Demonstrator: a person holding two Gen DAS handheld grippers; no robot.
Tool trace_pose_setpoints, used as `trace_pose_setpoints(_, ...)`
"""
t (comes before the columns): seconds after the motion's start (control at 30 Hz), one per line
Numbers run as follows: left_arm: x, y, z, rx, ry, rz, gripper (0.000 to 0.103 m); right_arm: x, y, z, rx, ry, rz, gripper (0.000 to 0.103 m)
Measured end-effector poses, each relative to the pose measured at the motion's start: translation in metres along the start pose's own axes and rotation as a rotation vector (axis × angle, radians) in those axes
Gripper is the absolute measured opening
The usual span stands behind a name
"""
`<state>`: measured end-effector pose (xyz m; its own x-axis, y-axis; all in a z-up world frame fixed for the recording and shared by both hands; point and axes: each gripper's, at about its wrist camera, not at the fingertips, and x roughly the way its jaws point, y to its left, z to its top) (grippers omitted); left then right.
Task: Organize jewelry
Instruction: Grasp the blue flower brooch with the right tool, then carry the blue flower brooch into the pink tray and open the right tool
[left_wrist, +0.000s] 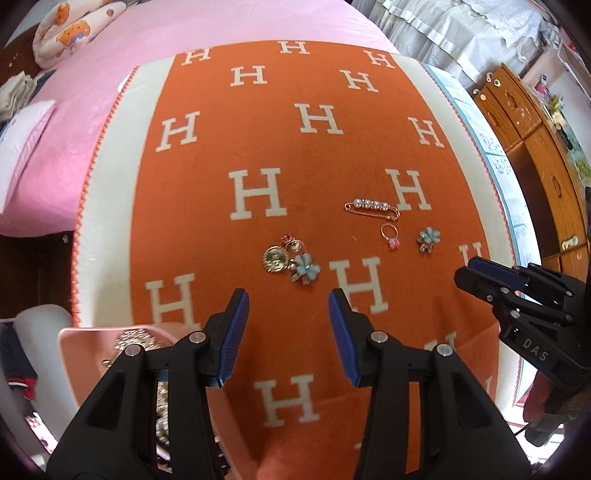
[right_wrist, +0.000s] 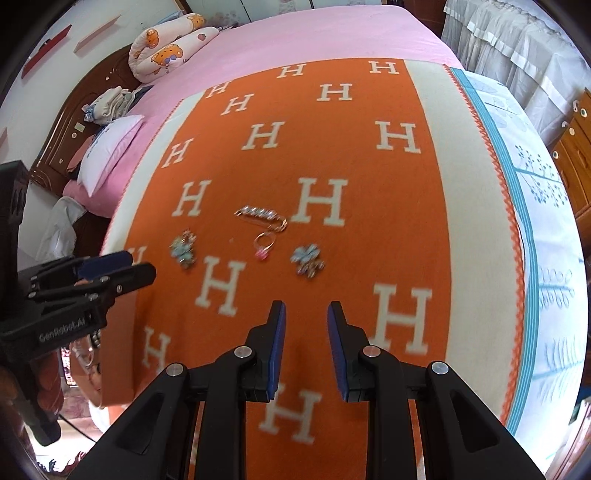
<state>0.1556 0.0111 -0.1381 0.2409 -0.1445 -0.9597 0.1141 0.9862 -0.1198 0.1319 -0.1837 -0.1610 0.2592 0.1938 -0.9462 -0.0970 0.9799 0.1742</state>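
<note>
Several jewelry pieces lie on the orange blanket (left_wrist: 295, 155) with white H letters. A gold medallion (left_wrist: 275, 259), a blue flower brooch (left_wrist: 304, 271) and a small red-stone piece (left_wrist: 293, 242) cluster just ahead of my left gripper (left_wrist: 287, 299), which is open and empty. To their right lie a pearl pin (left_wrist: 371, 206), a pink-stone ring (left_wrist: 390, 236) and a second blue flower brooch (left_wrist: 427, 238). My right gripper (right_wrist: 306, 308) hovers short of that brooch (right_wrist: 308, 260), the ring (right_wrist: 264, 245) and the pin (right_wrist: 262, 218). Its jaws stand narrowly apart with nothing between them.
A pink box (left_wrist: 85, 354) holding jewelry sits at the blanket's near left corner, partly behind my left gripper. Pink bedding (right_wrist: 295, 40) and pillows (right_wrist: 110, 147) lie beyond the blanket. A wooden cabinet (left_wrist: 535, 155) stands to the right of the bed.
</note>
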Motion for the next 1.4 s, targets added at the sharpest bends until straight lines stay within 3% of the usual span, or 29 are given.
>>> trace_pose_setpoints(0.3,0.020,-0.003,0.013,-0.083,0.003,-0.002,0.042,0.037,0.000,0.024,-0.090,0.025,-0.009,0.023)
trace_pose_setpoints(0.53,0.032,-0.013,0.016,-0.066,0.012,0.014,0.041,0.046,0.006,0.028,-0.155,0.004,-0.010,0.023)
trace_pose_setpoints(0.63,0.037,-0.016,0.016,-0.059,0.019,0.018,0.034,0.047,0.007,0.030,-0.178,-0.009,-0.010,0.023)
trace_pose_setpoints(0.77,0.039,-0.017,0.016,-0.055,0.016,0.028,0.018,0.048,0.010,0.029,-0.209,-0.028,-0.023,0.019)
trace_pose_setpoints(0.83,0.039,-0.017,0.017,-0.056,0.010,0.028,0.015,0.048,0.011,0.028,-0.221,-0.032,-0.027,0.019)
trace_pose_setpoints(1.4,0.000,-0.015,-0.008,-0.036,-0.028,-0.049,0.014,0.027,-0.008,0.017,-0.112,-0.026,0.006,0.018)
